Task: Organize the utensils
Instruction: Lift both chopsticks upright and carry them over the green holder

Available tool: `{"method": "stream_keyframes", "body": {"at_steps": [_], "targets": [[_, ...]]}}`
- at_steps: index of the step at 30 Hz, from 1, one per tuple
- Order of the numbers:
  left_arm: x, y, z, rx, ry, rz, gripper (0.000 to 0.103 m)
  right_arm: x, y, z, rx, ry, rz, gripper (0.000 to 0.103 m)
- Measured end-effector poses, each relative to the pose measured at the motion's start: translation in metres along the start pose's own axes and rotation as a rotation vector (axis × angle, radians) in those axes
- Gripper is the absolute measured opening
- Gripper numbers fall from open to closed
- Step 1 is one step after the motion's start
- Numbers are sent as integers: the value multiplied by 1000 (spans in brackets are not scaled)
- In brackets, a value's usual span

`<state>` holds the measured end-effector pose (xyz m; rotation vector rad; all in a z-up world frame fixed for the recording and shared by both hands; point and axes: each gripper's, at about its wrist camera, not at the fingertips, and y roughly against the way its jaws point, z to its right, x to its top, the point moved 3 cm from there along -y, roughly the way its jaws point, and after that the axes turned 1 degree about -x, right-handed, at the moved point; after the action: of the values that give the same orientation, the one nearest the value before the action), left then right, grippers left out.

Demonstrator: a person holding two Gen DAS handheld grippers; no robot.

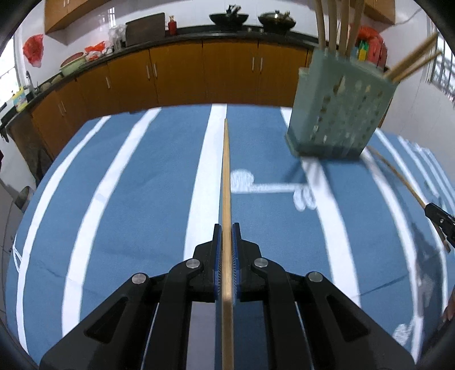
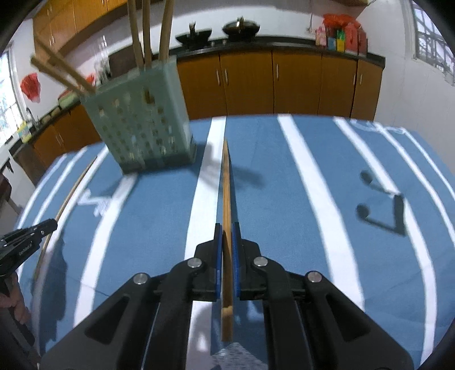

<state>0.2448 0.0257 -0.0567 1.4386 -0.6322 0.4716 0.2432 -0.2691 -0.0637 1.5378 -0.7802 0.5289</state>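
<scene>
My left gripper [image 1: 226, 227] is shut on a wooden chopstick [image 1: 226, 176] that points forward above the blue striped cloth. My right gripper [image 2: 226, 227] is shut on another wooden chopstick [image 2: 226, 187], also pointing forward. A pale green perforated utensil holder [image 1: 338, 111] stands on the cloth ahead and to the right in the left wrist view, and ahead to the left in the right wrist view [image 2: 142, 122]. It holds several wooden utensils and chopsticks. Each gripper shows at the edge of the other's view: the right one [image 1: 440, 220], the left one [image 2: 28, 239].
The table carries a blue cloth with white stripes [image 1: 128, 185]. Beyond its far edge runs a counter with orange cabinets [image 1: 176, 76], woks [image 1: 227, 18], red bags and bottles.
</scene>
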Motion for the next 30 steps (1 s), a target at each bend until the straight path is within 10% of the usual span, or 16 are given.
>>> {"method": "stream_keyframes", "body": {"at_steps": [12, 30], "targets": [[33, 57, -1, -92, -25, 109, 7, 47, 65, 9, 10, -12, 199, 8], [-23, -16, -2, -23, -9, -54, 8, 40, 62, 3, 22, -16, 190, 8]]}}
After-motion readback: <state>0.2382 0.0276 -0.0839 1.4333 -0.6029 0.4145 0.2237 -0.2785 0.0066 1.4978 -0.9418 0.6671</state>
